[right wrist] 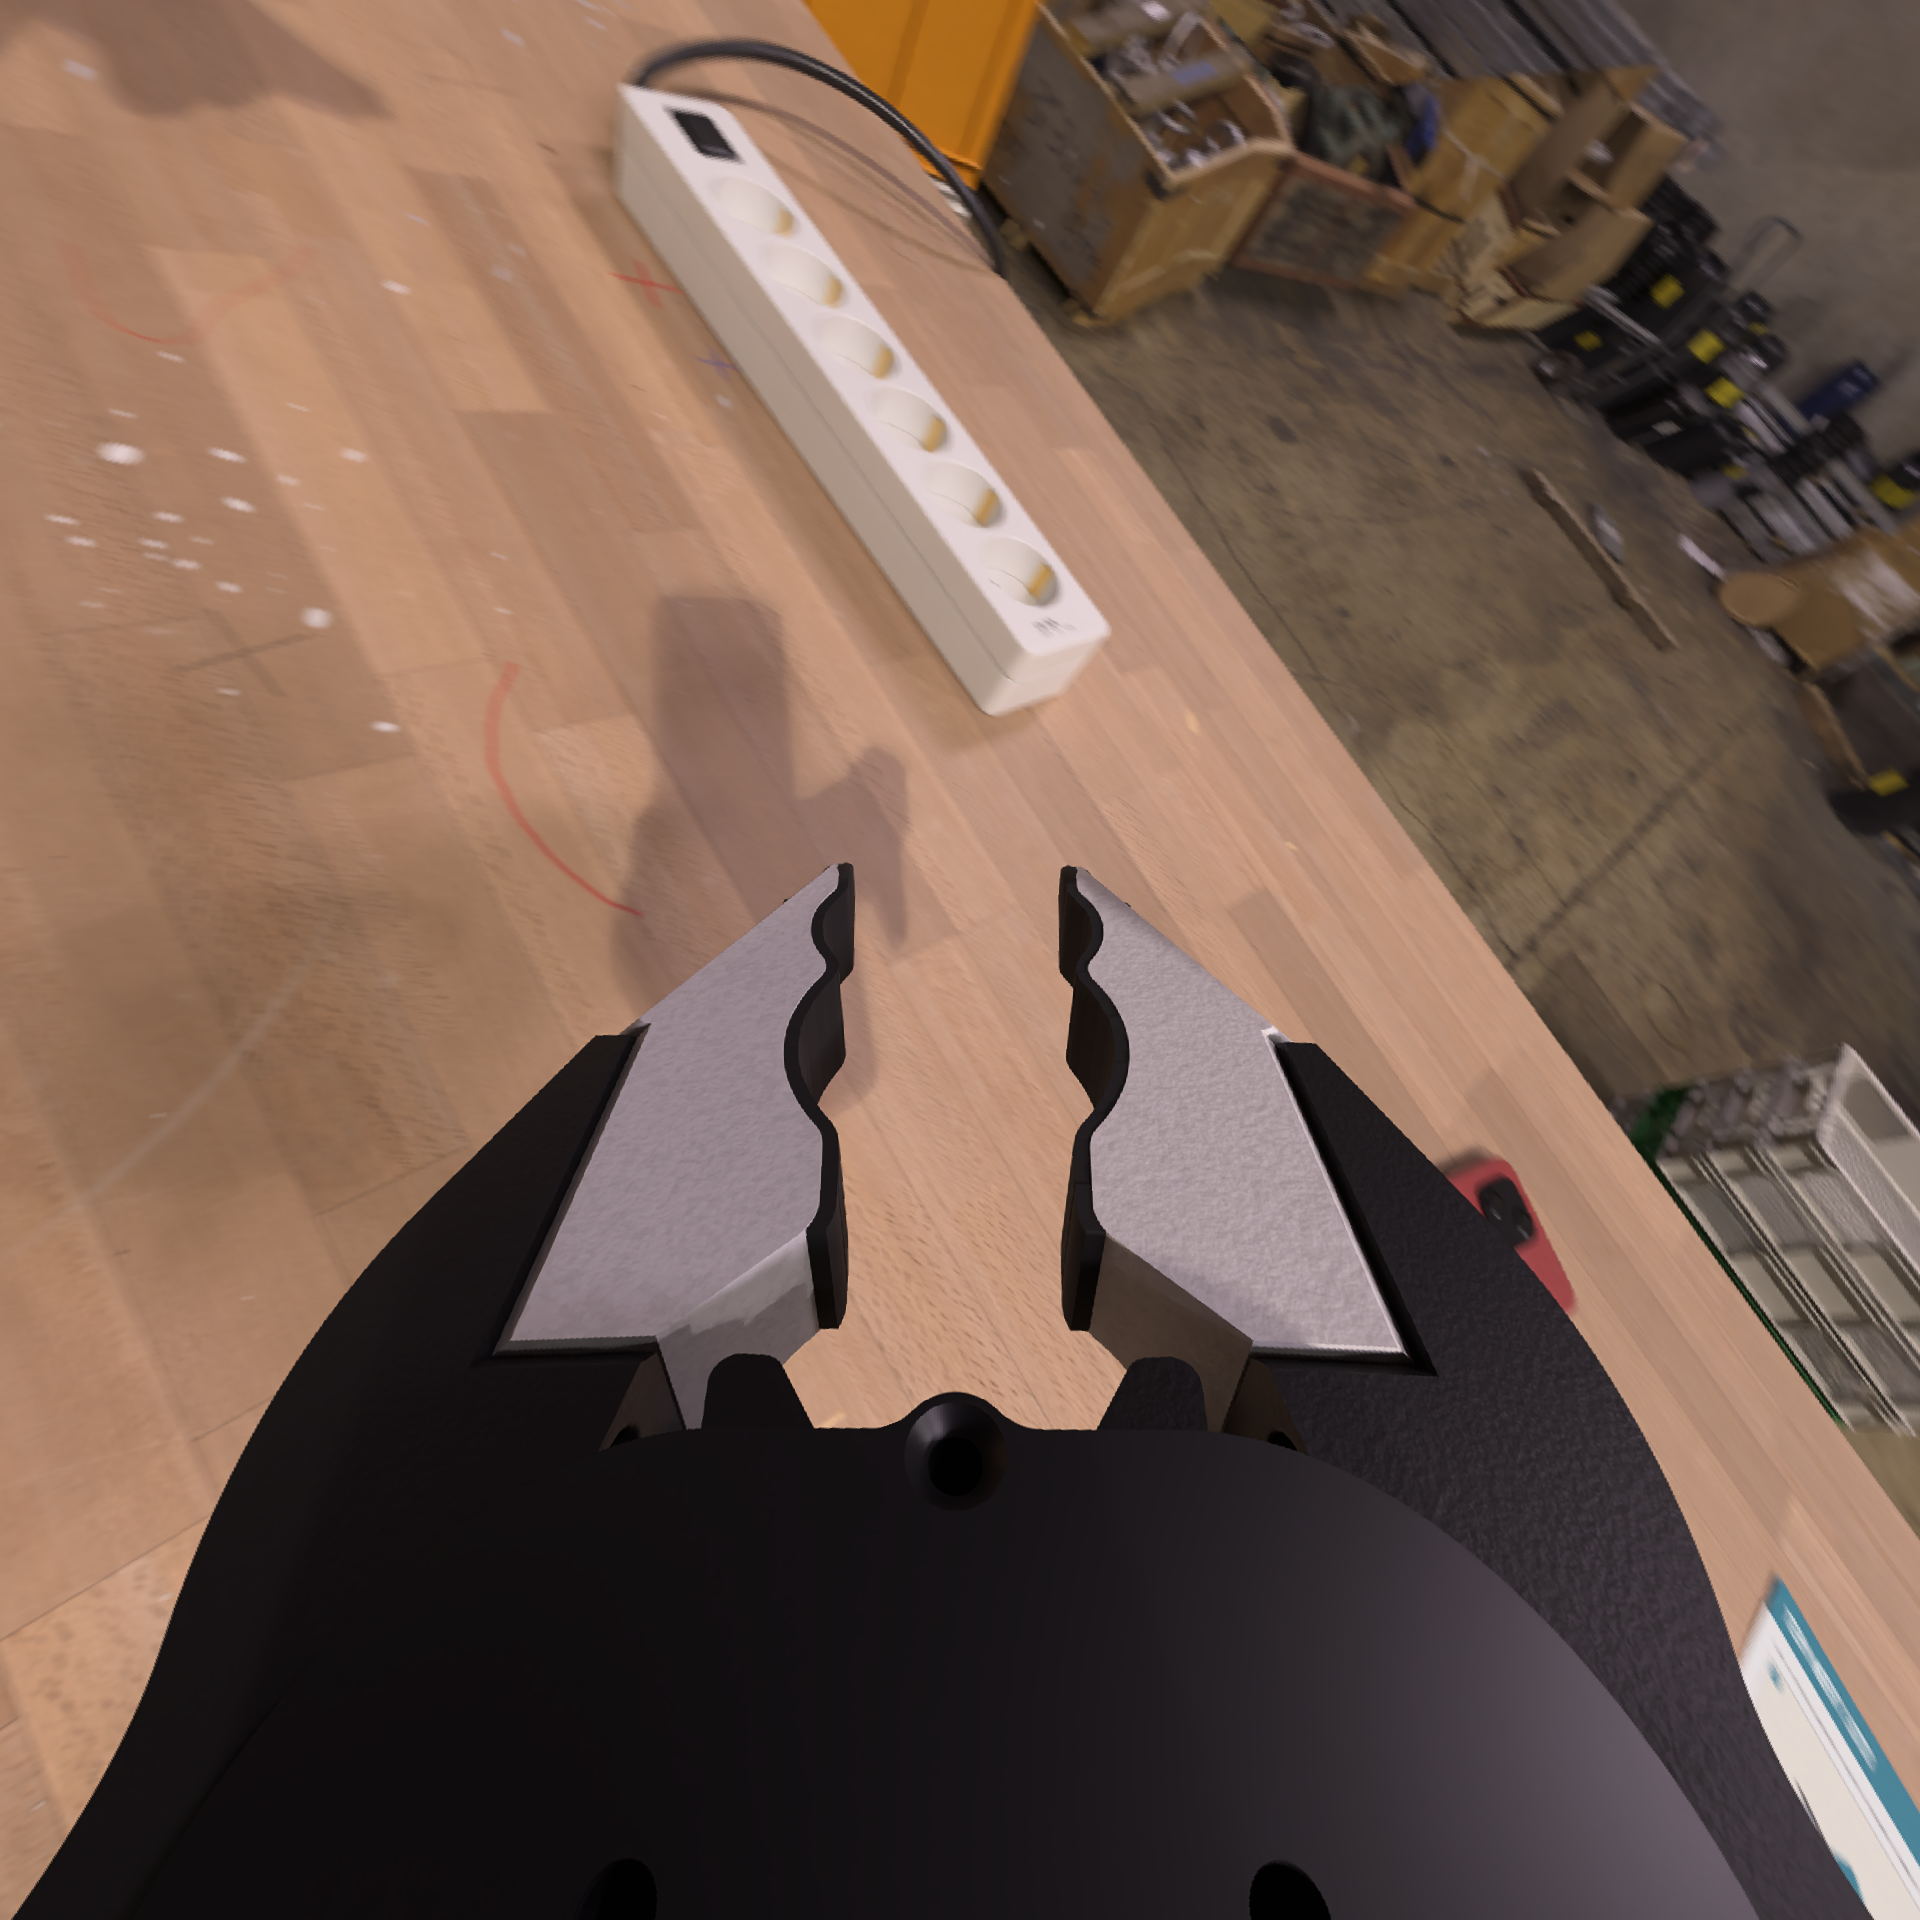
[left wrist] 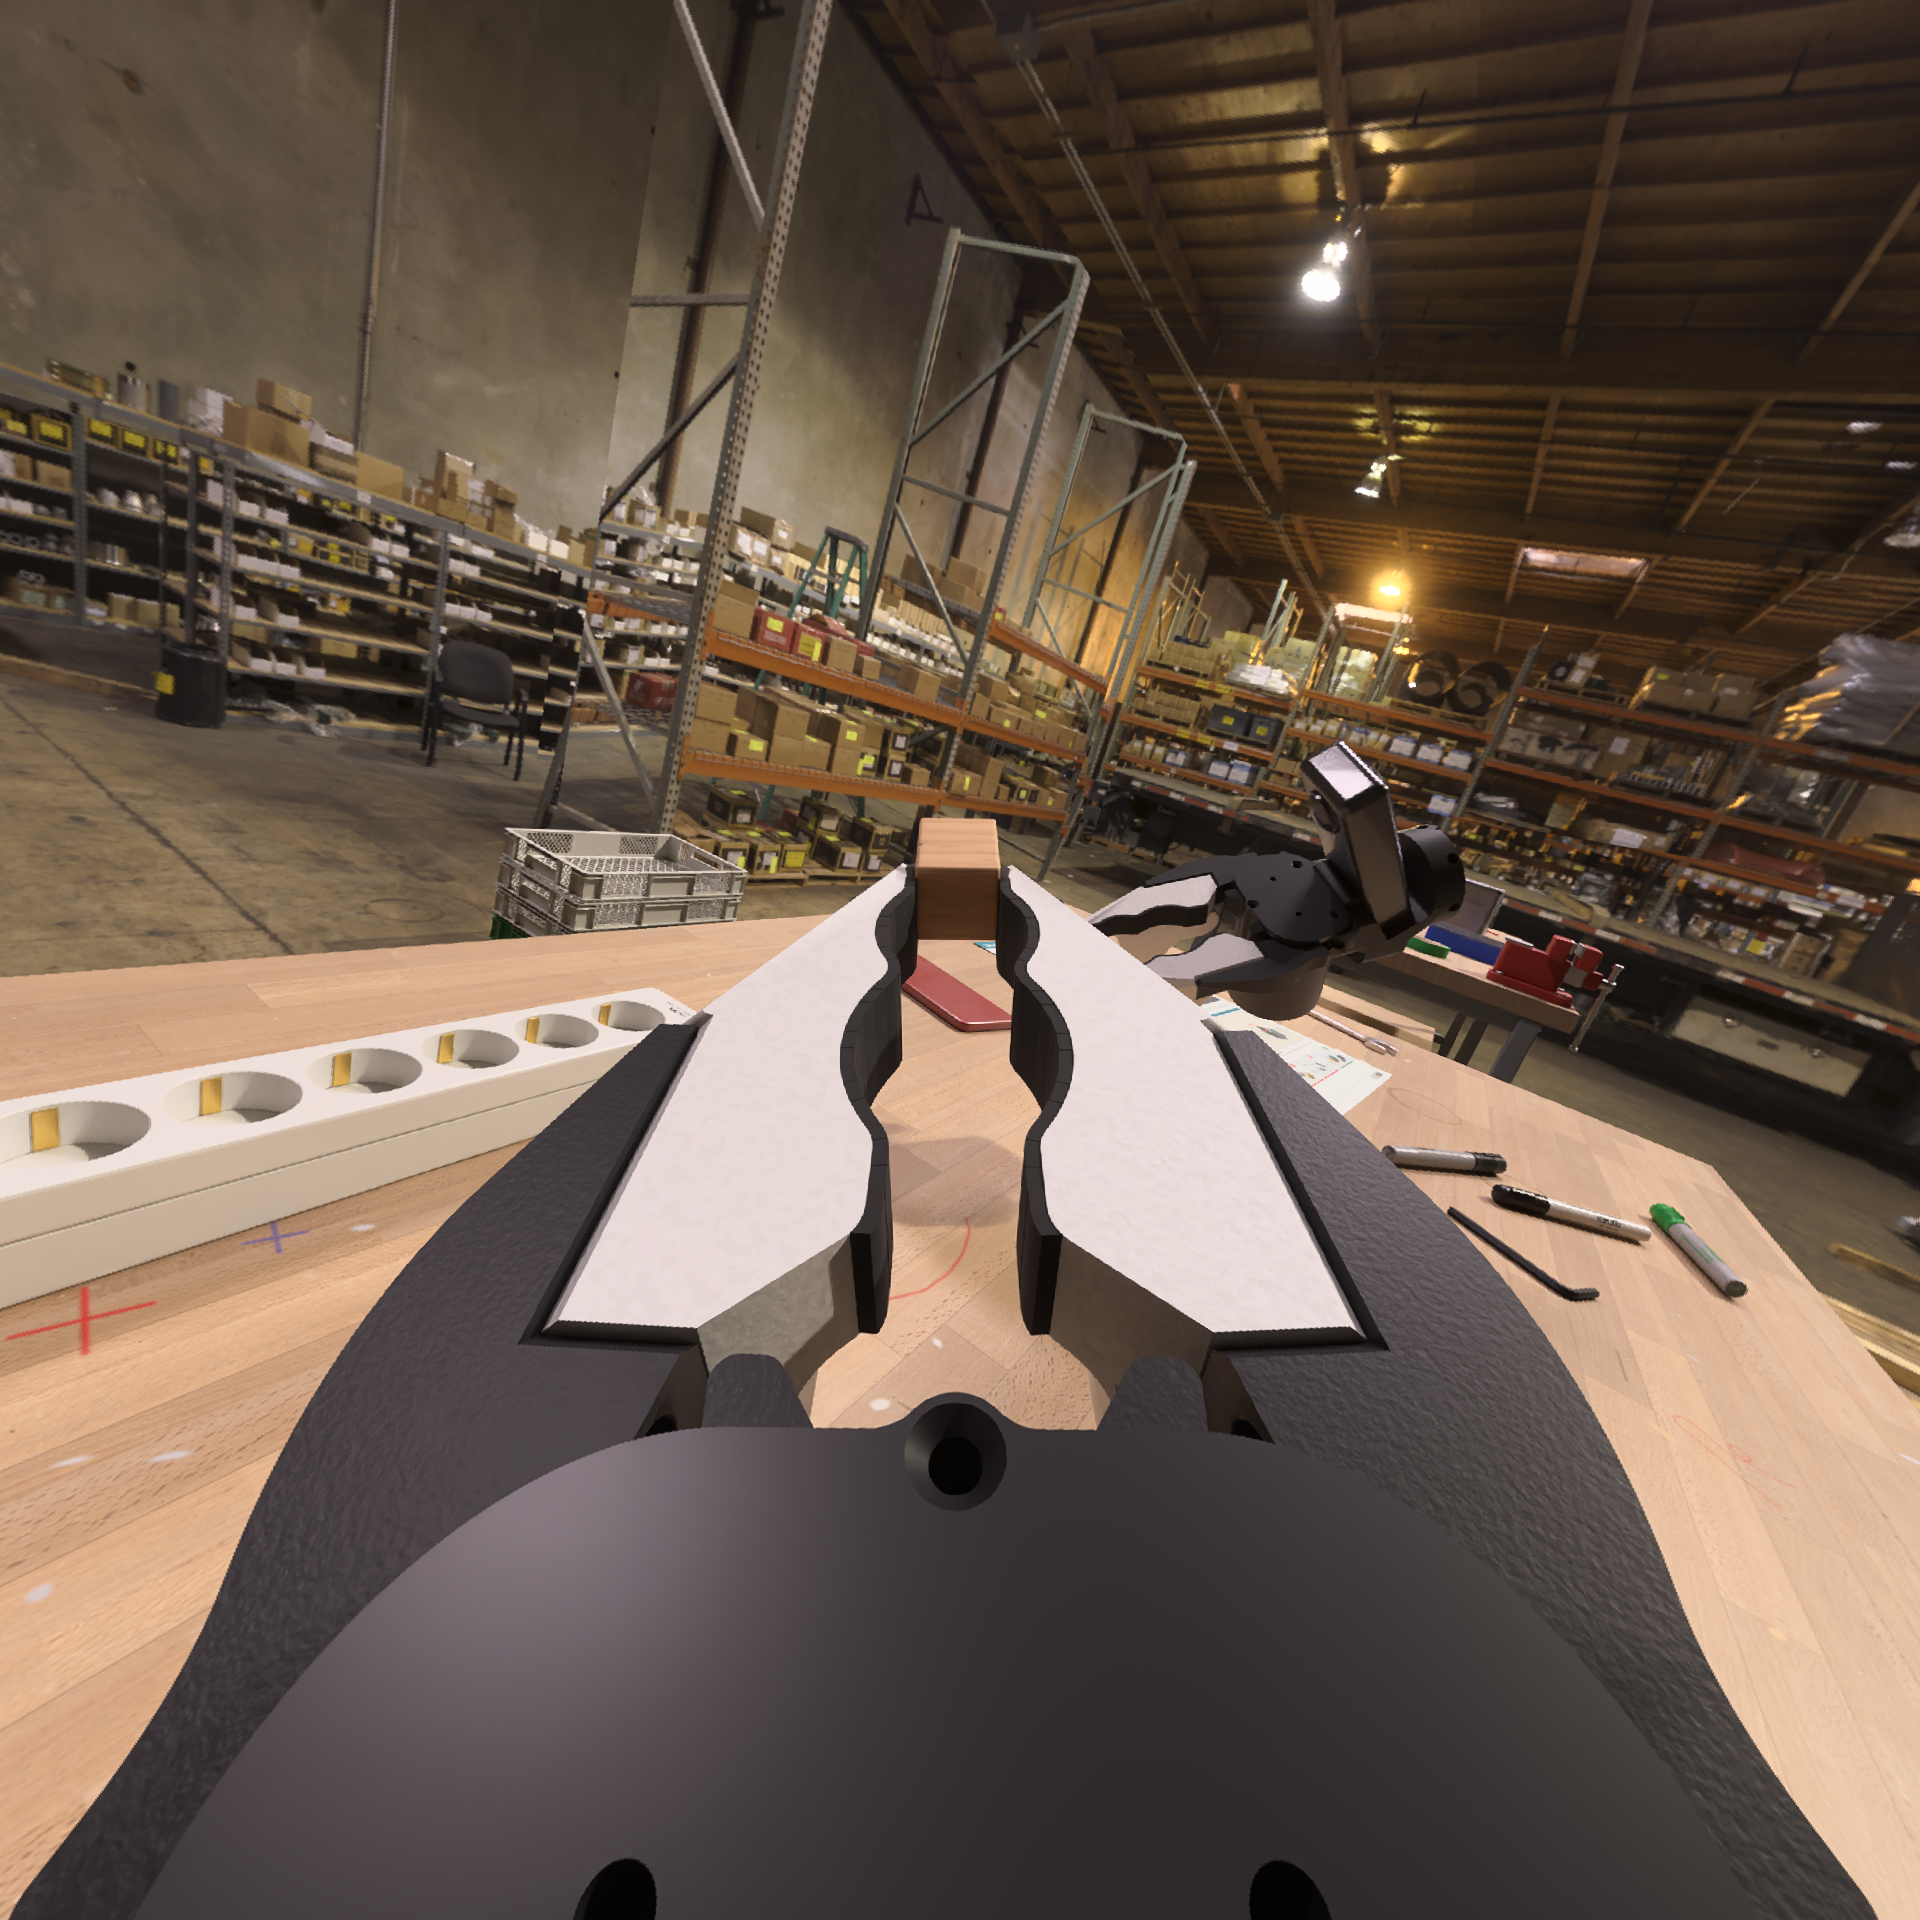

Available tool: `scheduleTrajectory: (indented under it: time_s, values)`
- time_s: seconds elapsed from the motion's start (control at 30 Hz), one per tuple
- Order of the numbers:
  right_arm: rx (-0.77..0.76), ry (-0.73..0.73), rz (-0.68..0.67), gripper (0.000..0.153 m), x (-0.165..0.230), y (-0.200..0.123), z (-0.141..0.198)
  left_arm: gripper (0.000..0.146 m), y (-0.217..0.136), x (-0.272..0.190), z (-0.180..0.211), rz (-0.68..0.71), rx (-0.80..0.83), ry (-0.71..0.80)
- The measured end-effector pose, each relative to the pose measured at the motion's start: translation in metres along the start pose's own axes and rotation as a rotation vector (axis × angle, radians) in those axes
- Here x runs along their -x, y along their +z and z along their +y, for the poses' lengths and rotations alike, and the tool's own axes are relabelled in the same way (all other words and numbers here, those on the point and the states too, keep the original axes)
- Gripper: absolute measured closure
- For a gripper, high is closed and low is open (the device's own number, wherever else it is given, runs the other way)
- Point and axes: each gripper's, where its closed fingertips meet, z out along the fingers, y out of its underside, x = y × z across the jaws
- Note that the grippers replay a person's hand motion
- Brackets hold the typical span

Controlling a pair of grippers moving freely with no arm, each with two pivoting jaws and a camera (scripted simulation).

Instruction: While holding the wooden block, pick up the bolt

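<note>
Two hand-held grippers are seen above a wooden desk (left wrist: 208, 1558). A white power strip (left wrist: 312, 1101) is laid along the desk's left side in the left wrist view, and it is shown whole, with its black cable, only in the right wrist view. The left hand-held gripper (left wrist: 957, 883) is clamped on the wooden block (left wrist: 957, 878), which is held at the very fingertips, lifted clear of the desk. The right hand-held gripper (right wrist: 956, 883) is seen with its fingers apart and nothing between them, over bare wood; it is also seen from the left wrist view, off to the right of the block and above the desk. Grey stacked crates (left wrist: 618, 883) are seen beyond the desk's far edge; their contents cannot be told. A red flat phone-like thing (left wrist: 961, 995) is lying below the block. Only the left wrist view shows three markers (left wrist: 1569, 1214) and a black hex key (left wrist: 1522, 1255) at the right. The bolt cannot be found in either view.
</note>
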Motion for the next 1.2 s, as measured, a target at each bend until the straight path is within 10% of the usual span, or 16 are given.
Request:
scheduleTrajectory:
  time_s: [0.5, 1.2]
  values:
    - [0.014, -0.407, -1.022, 0.108, 0.279, 0.002, -0.029, 0.133, 0.003, 0.0, 0.006, 0.003, 0.019, 0.0]
    - [0.098, -0.506, -1.163, 0.122, 0.312, -0.001, -0.004, 0.133, 0.004, -0.007, 0.003, 0.022, 0.012, 0.001]
